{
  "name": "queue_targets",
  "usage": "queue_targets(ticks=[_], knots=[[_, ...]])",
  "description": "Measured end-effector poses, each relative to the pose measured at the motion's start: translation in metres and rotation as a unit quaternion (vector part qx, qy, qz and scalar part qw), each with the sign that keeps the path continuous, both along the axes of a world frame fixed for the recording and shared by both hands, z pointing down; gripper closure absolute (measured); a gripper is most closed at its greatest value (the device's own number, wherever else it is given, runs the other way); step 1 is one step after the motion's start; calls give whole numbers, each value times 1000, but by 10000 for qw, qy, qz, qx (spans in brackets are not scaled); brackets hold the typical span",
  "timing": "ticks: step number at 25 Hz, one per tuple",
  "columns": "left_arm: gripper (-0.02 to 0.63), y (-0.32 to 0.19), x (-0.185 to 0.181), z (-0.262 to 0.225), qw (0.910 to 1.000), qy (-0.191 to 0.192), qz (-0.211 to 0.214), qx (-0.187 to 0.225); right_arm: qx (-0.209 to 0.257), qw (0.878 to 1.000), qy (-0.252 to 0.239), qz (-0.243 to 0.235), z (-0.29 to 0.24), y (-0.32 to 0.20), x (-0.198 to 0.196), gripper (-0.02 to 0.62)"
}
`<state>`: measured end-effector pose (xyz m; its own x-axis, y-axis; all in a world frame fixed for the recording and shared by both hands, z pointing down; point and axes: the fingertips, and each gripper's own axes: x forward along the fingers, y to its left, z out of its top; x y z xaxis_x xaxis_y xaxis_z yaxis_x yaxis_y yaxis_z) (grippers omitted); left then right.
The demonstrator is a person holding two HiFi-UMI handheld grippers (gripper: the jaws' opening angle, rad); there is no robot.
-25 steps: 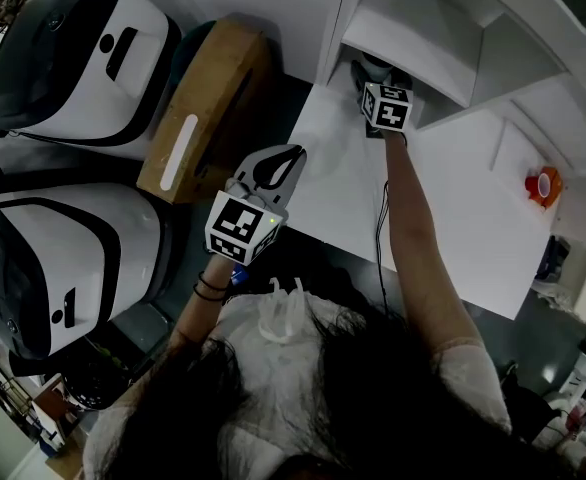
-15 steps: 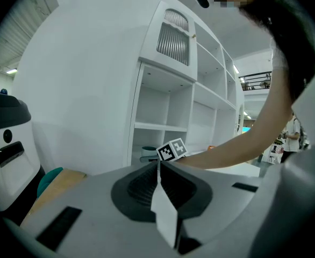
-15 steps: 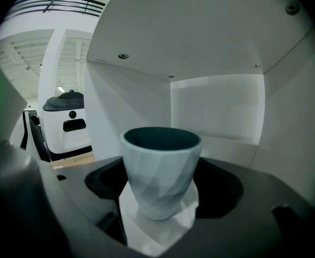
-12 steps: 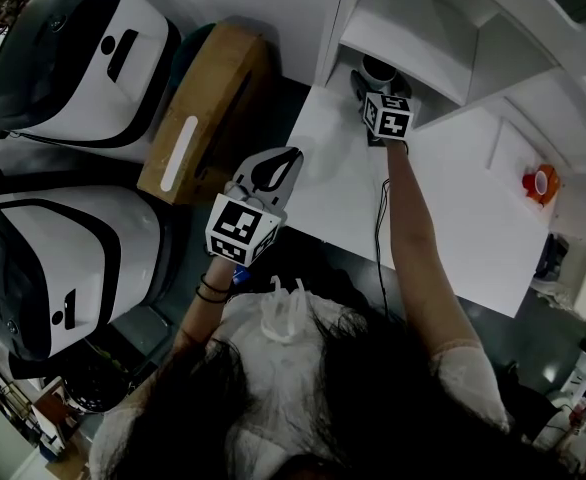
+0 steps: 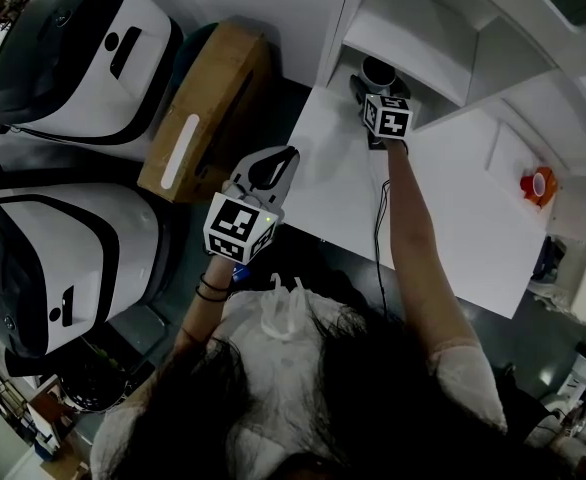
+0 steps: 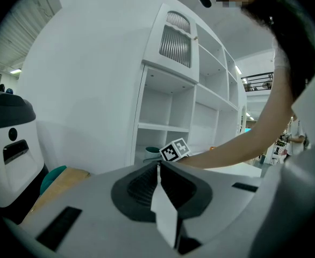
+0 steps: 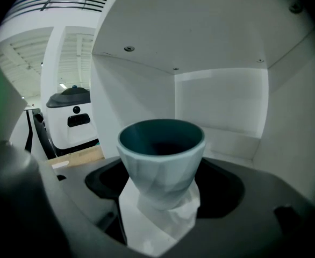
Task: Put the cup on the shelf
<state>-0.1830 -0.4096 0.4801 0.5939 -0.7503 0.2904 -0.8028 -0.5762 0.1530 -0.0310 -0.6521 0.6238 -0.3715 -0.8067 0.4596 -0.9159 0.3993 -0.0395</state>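
Pinching the cup [image 7: 160,163] in my right gripper [image 7: 158,211] at the far shelf [image 5: 405,40] opening, I hold the left gripper [image 6: 158,172] pressed together.

The white shelf compartment [image 7: 233,136] ahead of the right gripper [image 7: 160,203] is open at its front, bounded by a white left side panel [image 7: 130,101], a back panel [image 7: 222,98] and a low top board [image 7: 200,31]. The pale faceted cup with a dark teal inside [image 7: 161,163] fills the gap between that gripper's jaws. The white tabletop [image 5: 463,218] lies open right of the outstretched arm [image 5: 413,238], as far as a small orange object [image 5: 540,183]. Left of the table, a brown cardboard box [image 5: 208,108] and two large white-and-black machines [image 5: 73,58] crowd the space.
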Motion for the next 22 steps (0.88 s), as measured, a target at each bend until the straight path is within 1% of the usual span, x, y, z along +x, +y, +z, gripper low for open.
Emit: queue_targets(ticks=[2,6,10,12,14,16,19,22], knots=[[583,-1,-3,0,10000,8,-37,-10,-146,9998,-68,66,2,1,0,233],[583,-3,-11,0,9999,-1,-132,6,-336,9993,-13,140,6,5,2,233],[583,-4,-22,1,9995,-29,-305,-18,-609,9977,-61,286,17,19,7,233],[583,-4,-25,0,9994,-29,-355,-9,-613,9975,-78,341,18,27,12,235],[583,-4,-25,-2,9993,-30,-374,18,-503,9981,-121,339,11,36,15,235],[583,-2,-22,-4,9993,-21,-374,47,-361,9992,-101,158,0,48,13,235],[583,2,-10,-9,9995,0,-309,90,-128,9995,-51,-279,-22,72,6,235],[583,7,5,-15,9997,24,-200,138,141,9976,-170,-660,-53,100,-2,235]])
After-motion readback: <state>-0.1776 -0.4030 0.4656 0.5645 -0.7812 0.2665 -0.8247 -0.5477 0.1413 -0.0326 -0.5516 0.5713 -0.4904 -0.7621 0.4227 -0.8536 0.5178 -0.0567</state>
